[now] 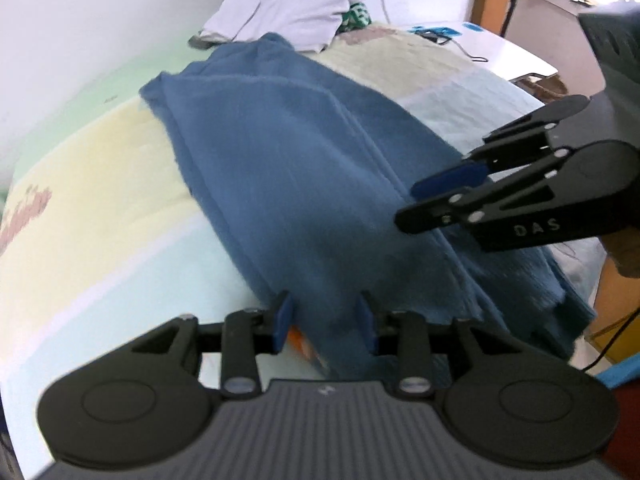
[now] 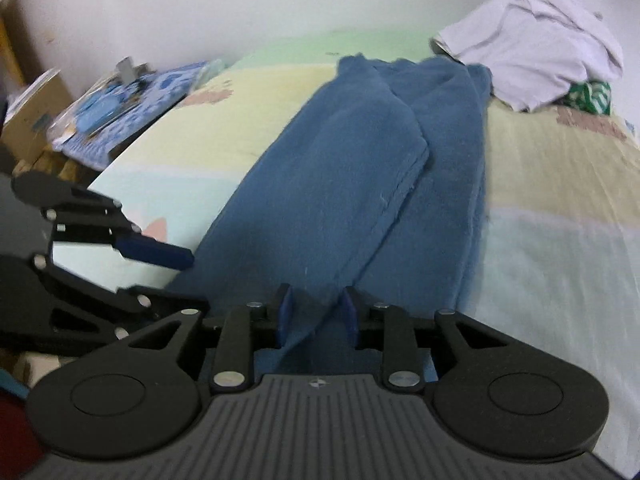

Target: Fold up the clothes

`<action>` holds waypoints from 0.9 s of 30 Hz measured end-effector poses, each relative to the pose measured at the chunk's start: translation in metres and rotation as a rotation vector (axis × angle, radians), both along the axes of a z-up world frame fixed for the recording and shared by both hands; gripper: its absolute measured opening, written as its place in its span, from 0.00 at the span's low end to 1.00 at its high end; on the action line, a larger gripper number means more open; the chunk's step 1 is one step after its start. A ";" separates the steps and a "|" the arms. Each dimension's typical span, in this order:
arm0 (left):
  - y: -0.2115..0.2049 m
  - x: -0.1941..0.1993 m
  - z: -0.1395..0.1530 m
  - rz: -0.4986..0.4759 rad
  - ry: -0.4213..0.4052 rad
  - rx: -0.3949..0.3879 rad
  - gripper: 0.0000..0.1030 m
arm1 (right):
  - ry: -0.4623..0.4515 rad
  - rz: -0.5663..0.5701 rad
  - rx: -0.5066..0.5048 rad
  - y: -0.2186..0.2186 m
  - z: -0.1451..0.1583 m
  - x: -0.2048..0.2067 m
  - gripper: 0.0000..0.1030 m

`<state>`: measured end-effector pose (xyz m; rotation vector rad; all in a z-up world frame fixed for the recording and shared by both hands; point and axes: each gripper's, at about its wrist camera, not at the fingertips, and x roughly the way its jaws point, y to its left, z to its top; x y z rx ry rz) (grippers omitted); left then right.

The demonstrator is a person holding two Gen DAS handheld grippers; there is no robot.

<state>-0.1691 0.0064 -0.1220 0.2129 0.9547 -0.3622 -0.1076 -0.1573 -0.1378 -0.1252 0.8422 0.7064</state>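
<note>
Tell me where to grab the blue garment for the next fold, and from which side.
Take the blue garment at its near end, one corner per gripper, coming in low from the near edge of the bed. It lies long and narrow, running away toward the white clothes pile, and both the left gripper and right gripper already straddle that end, open.

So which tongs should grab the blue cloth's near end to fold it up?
Probably the right tongs: they are open and centred on the near end of the blue cloth, with fabric between the pads. The left tongs are open at its left edge, so less centred.
</note>
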 end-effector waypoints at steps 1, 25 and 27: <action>-0.001 -0.006 0.001 0.018 0.003 0.002 0.39 | -0.008 0.010 -0.003 -0.004 0.000 -0.003 0.28; -0.033 -0.051 0.010 0.204 -0.001 0.076 0.54 | -0.027 0.211 0.120 -0.023 -0.008 -0.044 0.27; -0.020 -0.046 0.013 0.225 0.021 -0.006 0.55 | 0.010 0.188 0.156 -0.024 -0.007 -0.040 0.27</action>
